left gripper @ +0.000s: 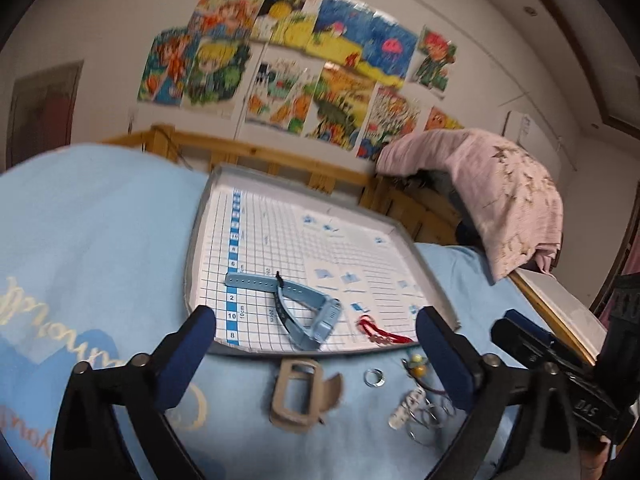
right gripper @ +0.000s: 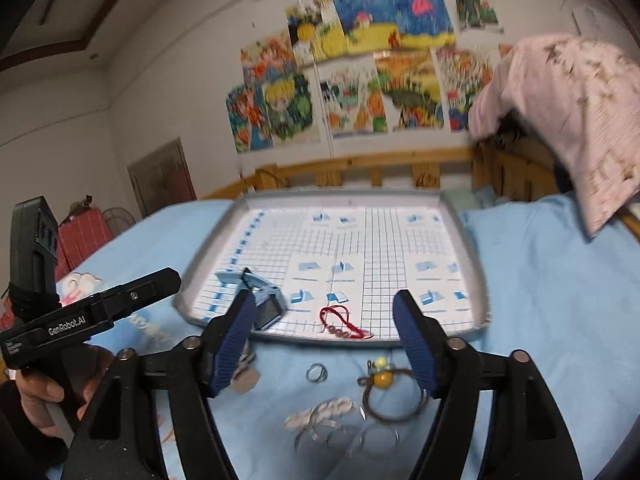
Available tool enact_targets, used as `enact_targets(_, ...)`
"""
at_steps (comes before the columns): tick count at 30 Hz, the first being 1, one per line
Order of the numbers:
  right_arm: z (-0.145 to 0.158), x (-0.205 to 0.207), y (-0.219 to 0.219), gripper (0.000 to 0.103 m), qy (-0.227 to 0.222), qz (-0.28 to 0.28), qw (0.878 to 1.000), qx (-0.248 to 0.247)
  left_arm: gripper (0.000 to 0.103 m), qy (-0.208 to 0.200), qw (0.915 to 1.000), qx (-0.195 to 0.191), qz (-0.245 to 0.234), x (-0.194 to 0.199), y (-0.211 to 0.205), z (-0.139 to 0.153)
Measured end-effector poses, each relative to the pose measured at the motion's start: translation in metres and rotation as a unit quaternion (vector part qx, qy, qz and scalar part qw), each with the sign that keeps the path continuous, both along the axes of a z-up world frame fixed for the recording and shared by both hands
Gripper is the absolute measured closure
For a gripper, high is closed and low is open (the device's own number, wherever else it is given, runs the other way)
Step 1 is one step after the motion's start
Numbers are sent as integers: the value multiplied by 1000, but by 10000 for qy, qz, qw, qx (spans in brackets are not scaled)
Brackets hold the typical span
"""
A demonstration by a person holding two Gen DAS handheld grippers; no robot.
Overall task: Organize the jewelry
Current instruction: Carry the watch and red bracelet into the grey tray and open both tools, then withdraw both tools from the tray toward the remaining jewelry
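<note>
On the gridded tray (left gripper: pixel 404 240) lying on the blue bed (left gripper: pixel 100 220), a blue watch (left gripper: pixel 316 316) resting with its strap running left toward the tray's edge, red bracelet (left gripper: pixel 380 332) lying beside it, left tongs (left gripper: pixel 316 344) and right tongs (right gripper: pixel 326 344) both standing apart, holding nothing, ring (right gripper: pixel 317 373) sitting on the sheet.

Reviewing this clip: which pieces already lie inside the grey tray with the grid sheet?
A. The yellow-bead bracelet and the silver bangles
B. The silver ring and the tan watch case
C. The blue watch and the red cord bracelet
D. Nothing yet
C. The blue watch and the red cord bracelet rest on the grid sheet inside the tray, while the silver ring and the other pieces lie on the blue bedsheet in front of it.
</note>
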State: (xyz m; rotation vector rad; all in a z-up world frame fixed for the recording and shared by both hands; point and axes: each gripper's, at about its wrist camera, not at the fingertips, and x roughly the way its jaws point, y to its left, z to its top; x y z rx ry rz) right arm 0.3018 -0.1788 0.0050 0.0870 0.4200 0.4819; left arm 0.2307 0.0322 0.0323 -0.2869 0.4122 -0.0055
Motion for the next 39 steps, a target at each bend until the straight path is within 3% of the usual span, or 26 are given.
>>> enact_targets(4,12,-40,-15,27,-291,-59,9995,68,0,-319,9991,293,23,-38,-14,10)
enact_targets(9,21,-93,-37,9,-652,-119,9978,97,0,-422,9977,528,-78,-81,-28,15)
enact_targets(16,22,-151,-63,8,-938,-385,9948,-13,0,-409,9977,522,-148,-132,-44,9)
enact_targets(23,17,-188,-79,7,-934,-597,9937,-169,0,-368,9965,708,-245,-166,-61,2)
enact_targets(29,8,-210,-89,7,-815,-711,9929,-492,0,-183,9965,727,-365,-176,-70,-3)
enact_targets(39,-1,-210,-104,7,-646,-794,9939,-419,0,-84,9967,723,-357,-178,-79,-11)
